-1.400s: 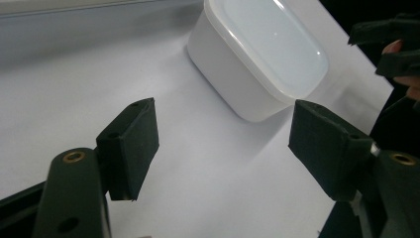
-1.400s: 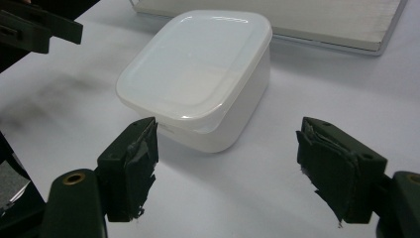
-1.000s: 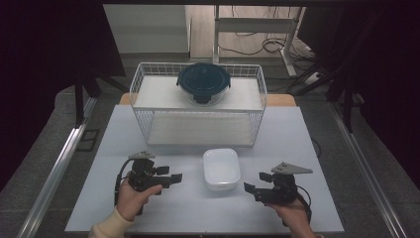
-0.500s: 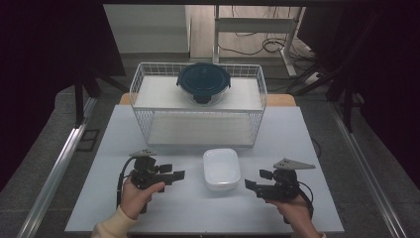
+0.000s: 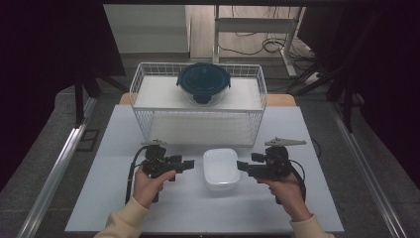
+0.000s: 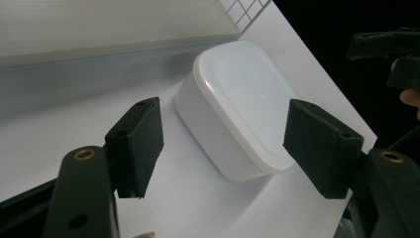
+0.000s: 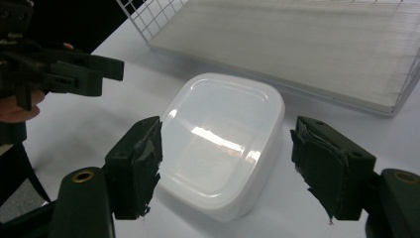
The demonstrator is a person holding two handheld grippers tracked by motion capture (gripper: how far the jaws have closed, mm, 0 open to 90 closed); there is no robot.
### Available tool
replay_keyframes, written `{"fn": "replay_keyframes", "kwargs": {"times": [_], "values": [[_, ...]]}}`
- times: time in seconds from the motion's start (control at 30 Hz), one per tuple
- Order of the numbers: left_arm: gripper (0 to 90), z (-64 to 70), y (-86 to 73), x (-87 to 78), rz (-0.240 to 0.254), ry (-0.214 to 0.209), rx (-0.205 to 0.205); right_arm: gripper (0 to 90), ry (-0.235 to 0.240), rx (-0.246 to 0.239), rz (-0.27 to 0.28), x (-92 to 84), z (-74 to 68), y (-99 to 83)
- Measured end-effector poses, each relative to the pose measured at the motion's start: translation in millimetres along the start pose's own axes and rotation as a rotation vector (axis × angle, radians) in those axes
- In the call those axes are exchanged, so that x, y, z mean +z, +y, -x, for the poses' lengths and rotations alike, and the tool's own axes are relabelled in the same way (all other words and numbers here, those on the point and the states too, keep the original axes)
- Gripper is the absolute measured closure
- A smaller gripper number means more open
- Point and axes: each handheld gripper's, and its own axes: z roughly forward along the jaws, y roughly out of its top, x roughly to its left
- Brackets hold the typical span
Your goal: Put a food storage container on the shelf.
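A white lidded container (image 5: 221, 168) lies flat on the white table, between my two grippers. My left gripper (image 5: 189, 164) points right at its left side, open and a short way off. In the left gripper view the container (image 6: 242, 99) lies beyond the spread pads (image 6: 141, 144), untouched. My right gripper (image 5: 240, 166) points left at the container's right side, also open. In the right gripper view the container (image 7: 223, 129) sits between and past the pads (image 7: 327, 168) without contact. Both pairs of jaws have just been closing a little, with nothing pressed between them.
A white wire basket (image 5: 148, 126) stands at the back of the table. A dark blue round lidded bowl (image 5: 203, 82) rests on its upper shelf. Dark floor and metal rails flank the table (image 5: 109, 198). The left gripper (image 7: 114, 69) appears opposite in the right gripper view.
Both hands have moved forward and inward, bringing the gripper tips closer to the container's two sides. The container and the bowl have not moved.
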Motion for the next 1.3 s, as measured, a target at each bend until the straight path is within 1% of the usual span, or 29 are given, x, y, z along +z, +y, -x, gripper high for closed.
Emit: {"fn": "replay_keyframes", "kwargs": {"times": [0.07, 0.13, 0.2, 0.33, 0.43, 0.53, 0.57, 0.6, 0.67, 0.7, 0.87, 0.97, 1.03, 1.1, 1.17, 1.27, 1.3], "values": [[30.9, -0.7, -0.1, 3.1, -0.008, -0.002, -0.004, 29.4, -0.003, 0.018, 0.010, 3.5, 4.7, -0.1], [31.1, -0.8, 0.5, 7.0, -0.011, -0.014, -0.021, 30.4, 0.001, 0.041, -0.016, 7.5, 9.8, -0.2], [31.3, -1.0, 1.0, 11.6, -0.016, -0.039, -0.034, 31.7, 0.007, 0.054, -0.011, 9.4, 14.6, -1.3], [31.5, -1.4, -0.9, 20.8, -0.037, -0.055, -0.050, 33.1, 0.023, 0.081, -0.021, 13.9, 23.3, -5.3], [31.9, -4.1, -2.6, 25.7, -0.037, -0.084, -0.098, 34.3, 0.038, 0.103, -0.039, 21.1, 29.4, -9.7], [32.6, -7.5, -2.8, 29.7, -0.039, -0.102, -0.123, 35.7, 0.059, 0.131, -0.056, 28.7, 34.7, -12.7], [32.7, -9.1, -2.8, 31.1, -0.046, -0.104, -0.124, 35.9, 0.061, 0.137, -0.064, 31.5, 35.8, -13.4], [33.1, -10.0, -3.0, 33.2, -0.045, -0.108, -0.131, 36.8, 0.061, 0.137, -0.071, 34.2, 36.5, -14.1], [33.5, -11.5, -3.5, 37.1, -0.060, -0.118, -0.141, 39.2, 0.072, 0.144, -0.081, 38.9, 37.5, -15.3], [33.7, -11.6, -3.8, 39.3, -0.063, -0.120, -0.154, 40.0, 0.080, 0.151, -0.089, 41.1, 38.0, -15.8], [36.7, -13.1, -4.7, 47.4, -0.076, -0.131, -0.162, 44.3, 0.096, 0.177, -0.111, 50.1, 43.4, -18.3], [38.5, -14.4, -6.0, 51.0, -0.084, -0.147, -0.167, 46.5, 0.111, 0.192, -0.114, 52.4, 45.7, -19.4], [42.0, -15.0, -7.4, 53.9, -0.090, -0.170, -0.174, 48.0, 0.123, 0.205, -0.116, 53.3, 46.7, -19.9], [44.8, -14.2, -8.3, 56.4, -0.101, -0.180, -0.169, 49.7, 0.138, 0.212, -0.117, 54.3, 47.6, -20.4], [48.2, -14.2, -8.7, 58.2, -0.110, -0.201, -0.166, 51.5, 0.148, 0.221, -0.121, 55.0, 47.8, -20.7], [53.7, -15.6, -8.9, 59.4, -0.115, -0.237, -0.183, 55.1, 0.169, 0.239, -0.127, 56.4, 48.4, -21.6], [55.7, -15.5, -8.9, 59.8, -0.117, -0.238, -0.187, 56.2, 0.180, 0.249, -0.130, 56.6, 48.5, -21.9]]}}
